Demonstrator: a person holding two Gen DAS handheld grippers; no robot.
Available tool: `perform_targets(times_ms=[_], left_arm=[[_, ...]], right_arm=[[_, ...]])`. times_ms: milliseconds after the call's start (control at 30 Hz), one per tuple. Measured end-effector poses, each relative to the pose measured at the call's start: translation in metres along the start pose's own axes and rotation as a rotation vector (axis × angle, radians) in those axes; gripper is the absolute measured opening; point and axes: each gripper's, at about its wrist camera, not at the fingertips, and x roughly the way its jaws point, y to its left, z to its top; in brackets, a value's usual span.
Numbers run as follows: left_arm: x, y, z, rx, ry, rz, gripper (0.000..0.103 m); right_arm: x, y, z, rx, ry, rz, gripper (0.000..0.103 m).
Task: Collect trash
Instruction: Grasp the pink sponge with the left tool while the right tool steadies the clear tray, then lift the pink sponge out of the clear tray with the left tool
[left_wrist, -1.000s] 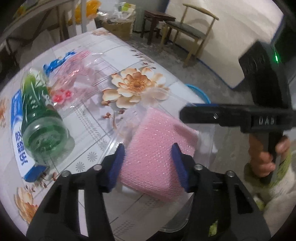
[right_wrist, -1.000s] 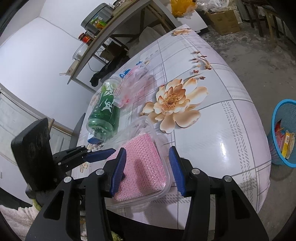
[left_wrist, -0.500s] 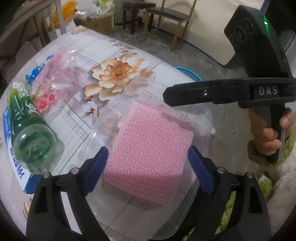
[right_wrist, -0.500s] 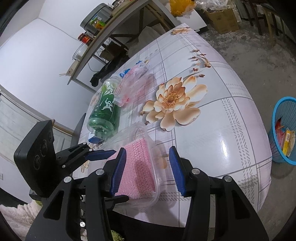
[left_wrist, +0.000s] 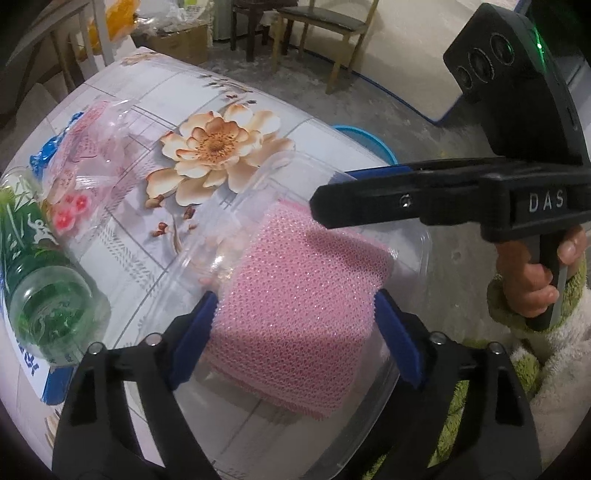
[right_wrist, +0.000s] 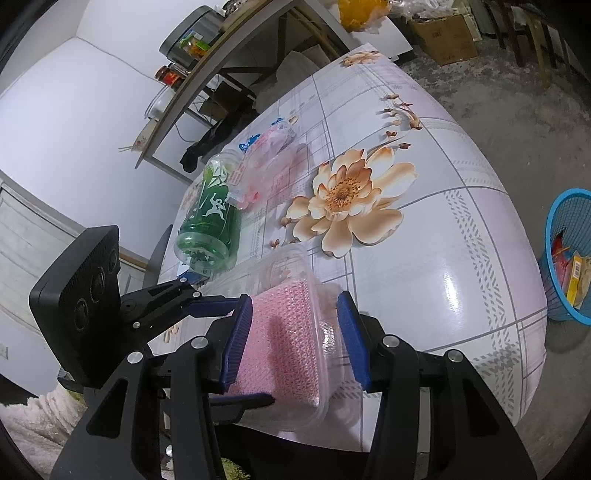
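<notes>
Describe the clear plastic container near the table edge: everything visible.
The clear plastic container is a thin, transparent, round-cornered tub with a rolled rim and no lid on it. It sits tilted at the near edge of the floral table and holds a folded pink mesh cloth. The right gripper straddles its rim and wall. The left gripper is closing, its pads flanking the cloth; whether they press it is unclear.

Left gripper (left_wrist: 295, 325) jaws released from pink sponge (left_wrist: 303, 310), now closing again, clear plastic container (left_wrist: 413, 258) tilted between right gripper (right_wrist: 295, 336) fingers
</notes>
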Motion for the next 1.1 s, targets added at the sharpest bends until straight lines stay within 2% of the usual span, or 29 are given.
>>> perform_targets(times_ms=[267, 567, 833, 1100], left_arm=[[-0.011, 0.001, -0.012, -0.078, -0.079, 0.024, 0.074], [-0.032, 0.016, -0.020, -0.204, -0.156, -0.014, 0.074], [-0.055, 0.028, -0.027, -0.287, -0.230, -0.035, 0.074], [-0.080, 0.040, -0.037, -0.351, -0.307, -0.031, 0.074]], right_arm=[[-0.003, -0.002, 0.001, 0.010, -0.003, -0.006, 0.047], [-0.005, -0.002, 0.001, 0.013, -0.009, -0.012, 0.047], [-0.021, -0.005, 0.002, 0.044, -0.059, -0.003, 0.047], [-0.036, -0.006, -0.001, 0.060, -0.104, -0.034, 0.047]])
